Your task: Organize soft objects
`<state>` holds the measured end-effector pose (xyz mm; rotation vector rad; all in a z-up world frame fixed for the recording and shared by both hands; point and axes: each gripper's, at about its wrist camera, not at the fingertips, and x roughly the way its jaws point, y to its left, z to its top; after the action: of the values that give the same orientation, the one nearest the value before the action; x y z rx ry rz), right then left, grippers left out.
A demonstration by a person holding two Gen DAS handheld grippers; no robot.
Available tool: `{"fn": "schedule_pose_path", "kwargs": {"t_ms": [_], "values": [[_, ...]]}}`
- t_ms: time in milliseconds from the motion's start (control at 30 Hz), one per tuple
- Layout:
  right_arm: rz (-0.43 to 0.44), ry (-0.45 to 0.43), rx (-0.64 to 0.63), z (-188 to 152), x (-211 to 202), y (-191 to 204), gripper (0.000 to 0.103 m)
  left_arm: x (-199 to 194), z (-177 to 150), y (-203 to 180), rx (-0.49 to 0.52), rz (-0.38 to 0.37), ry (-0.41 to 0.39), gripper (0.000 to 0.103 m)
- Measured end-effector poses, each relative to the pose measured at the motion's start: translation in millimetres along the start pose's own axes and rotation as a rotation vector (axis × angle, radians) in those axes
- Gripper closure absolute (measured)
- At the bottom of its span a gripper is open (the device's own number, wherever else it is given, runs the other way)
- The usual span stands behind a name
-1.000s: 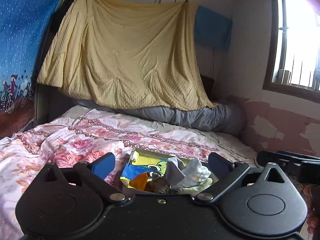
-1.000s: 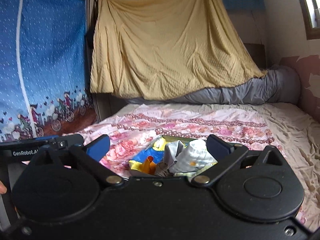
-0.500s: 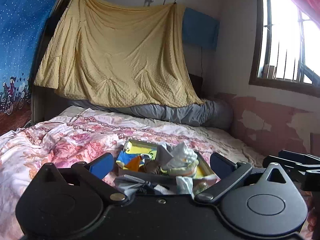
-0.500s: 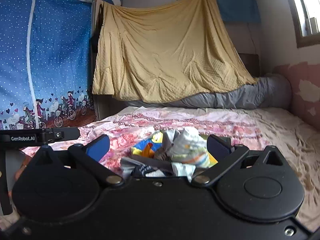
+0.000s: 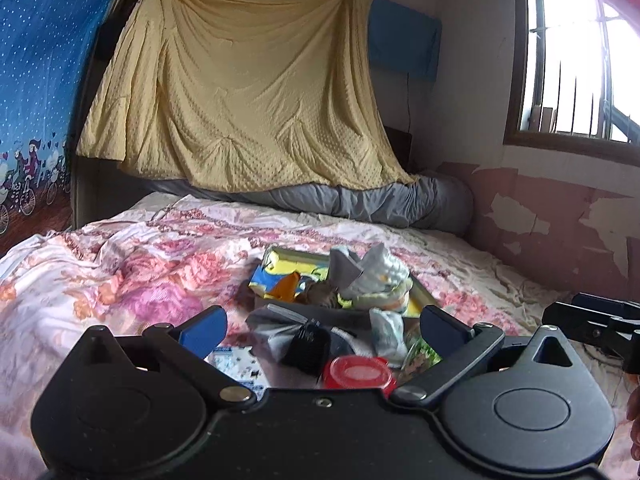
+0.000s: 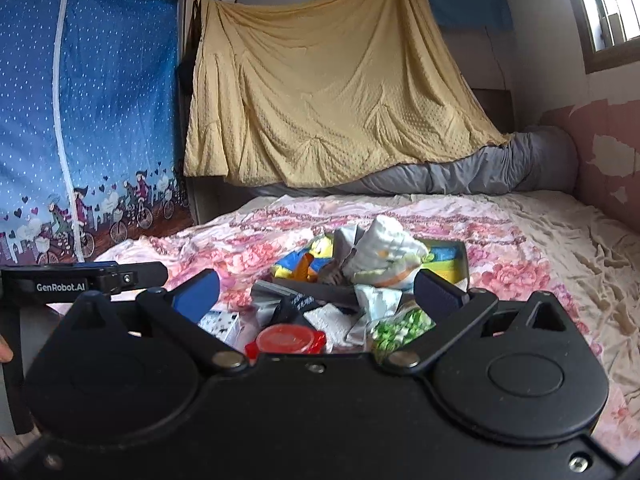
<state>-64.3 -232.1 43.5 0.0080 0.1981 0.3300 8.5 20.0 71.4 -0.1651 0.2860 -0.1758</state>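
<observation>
A shallow dark tray point(image 5: 320, 307) point(image 6: 460, 254) sits on the floral bed cover, holding a yellow and blue cloth point(image 5: 276, 276) point(image 6: 308, 258), a grey cloth point(image 5: 344, 266) and a white bundled garment point(image 5: 384, 270) point(image 6: 384, 254). In front of the tray lie a grey pouch point(image 5: 276, 326), a red-lidded jar point(image 5: 358, 372) point(image 6: 288, 338), a green patterned packet point(image 6: 400, 326) and white cloths point(image 6: 332, 320). My left gripper point(image 5: 324, 328) and right gripper point(image 6: 316, 288) hang open above this pile, nothing between the fingers.
The bed cover point(image 5: 120, 280) stretches left and back to a grey rolled duvet point(image 5: 400, 204). A yellow blanket point(image 5: 248, 100) hangs on the far wall. A blue curtain point(image 6: 80, 120) is at left. A window point(image 5: 580, 52) and peeling wall stand at right.
Both grippers have drawn back and lifted, so the loose items in front of the tray have come into view. The fingers stay open.
</observation>
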Motion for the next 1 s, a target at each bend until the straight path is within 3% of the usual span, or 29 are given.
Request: {"fn": "schedule_pose_path", "kwargs": {"t_ms": [267, 733, 1000], "values": [[-0.006, 0.076, -0.036, -10, 4, 8, 0.000, -1, -24, 18, -0.016, 0.030, 0.042, 0.001], [-0.006, 0.130, -0.073, -26, -3, 13, 0.000, 3, -49, 32, -0.058, 0.027, 0.119, 0.001], [-0.004, 0.157, -0.050, -32, -1, 8, 0.000, 7, -59, 31, -0.009, 0.023, 0.158, 0.001]]}}
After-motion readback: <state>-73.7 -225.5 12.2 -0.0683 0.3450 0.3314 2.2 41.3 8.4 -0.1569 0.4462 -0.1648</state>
